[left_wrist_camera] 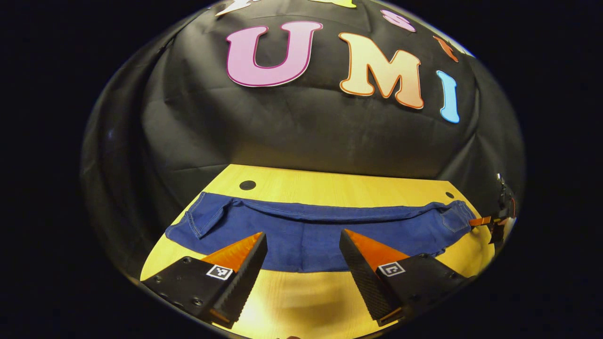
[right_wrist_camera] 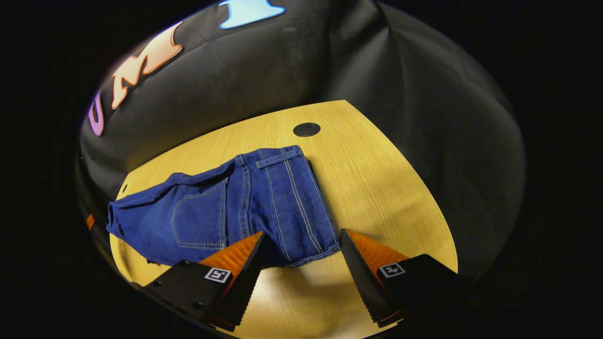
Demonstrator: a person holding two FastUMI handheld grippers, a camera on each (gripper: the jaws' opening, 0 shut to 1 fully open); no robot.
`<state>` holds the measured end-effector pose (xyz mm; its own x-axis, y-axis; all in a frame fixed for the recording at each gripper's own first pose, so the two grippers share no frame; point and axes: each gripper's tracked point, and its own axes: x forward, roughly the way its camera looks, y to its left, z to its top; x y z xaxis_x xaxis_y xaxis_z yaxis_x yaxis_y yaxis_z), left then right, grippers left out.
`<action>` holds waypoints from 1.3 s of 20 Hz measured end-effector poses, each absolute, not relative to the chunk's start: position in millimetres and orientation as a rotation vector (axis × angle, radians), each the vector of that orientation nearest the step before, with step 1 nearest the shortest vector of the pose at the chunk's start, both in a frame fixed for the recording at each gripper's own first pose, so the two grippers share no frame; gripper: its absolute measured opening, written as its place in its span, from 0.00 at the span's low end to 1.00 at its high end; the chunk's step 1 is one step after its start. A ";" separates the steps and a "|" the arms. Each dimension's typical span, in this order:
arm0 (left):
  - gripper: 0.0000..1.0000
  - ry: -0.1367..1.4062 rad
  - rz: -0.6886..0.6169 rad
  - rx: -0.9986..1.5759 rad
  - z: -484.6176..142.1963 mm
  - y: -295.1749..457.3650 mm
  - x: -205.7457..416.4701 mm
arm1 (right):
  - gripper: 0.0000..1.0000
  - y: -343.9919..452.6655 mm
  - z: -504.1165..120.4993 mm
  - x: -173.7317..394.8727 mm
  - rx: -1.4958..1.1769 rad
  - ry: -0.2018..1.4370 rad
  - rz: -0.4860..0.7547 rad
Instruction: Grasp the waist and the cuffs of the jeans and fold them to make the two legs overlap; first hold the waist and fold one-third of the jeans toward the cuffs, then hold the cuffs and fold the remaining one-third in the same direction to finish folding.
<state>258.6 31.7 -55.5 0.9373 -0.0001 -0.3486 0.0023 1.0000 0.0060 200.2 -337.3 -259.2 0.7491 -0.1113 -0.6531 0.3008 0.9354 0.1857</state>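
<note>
Two gaping tongs, left [left_wrist_camera: 303,235] and right [right_wrist_camera: 301,235], over stitched denim jeans [right_wrist_camera: 245,207] on grained wooden table [right_wrist_camera: 377,183].

In the left gripper view we see the right gripper [left_wrist_camera: 494,221] small and cropped at the rim, its jaws unreadable; in the right gripper view the jeans [right_wrist_camera: 264,202] run off left, cuffs unseen; the bench [right_wrist_camera: 377,179] front is cut off.

Recording booth — black cloth wall [left_wrist_camera: 301,136], wooden table [right_wrist_camera: 377,188]
</note>
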 end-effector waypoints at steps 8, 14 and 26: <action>0.96 0.375 -0.001 -0.023 -61.7 24.6 262.0 | 0.43 -324.2 -260.7 202.0 0.376 0.680 -0.259; 0.96 0.386 -0.001 -0.018 -55.8 24.7 267.8 | 0.24 -321.2 -252.5 202.3 0.327 0.660 -0.325; 0.96 0.409 -0.073 0.007 -56.3 22.3 269.0 | 0.07 -303.7 -177.7 205.5 0.365 0.508 -0.453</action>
<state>269.0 22.3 -56.3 0.9150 -0.0696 -0.3974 0.0724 0.9973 -0.0079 205.5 -303.7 -177.7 0.7797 -0.3215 -0.5373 0.4979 0.8387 0.2206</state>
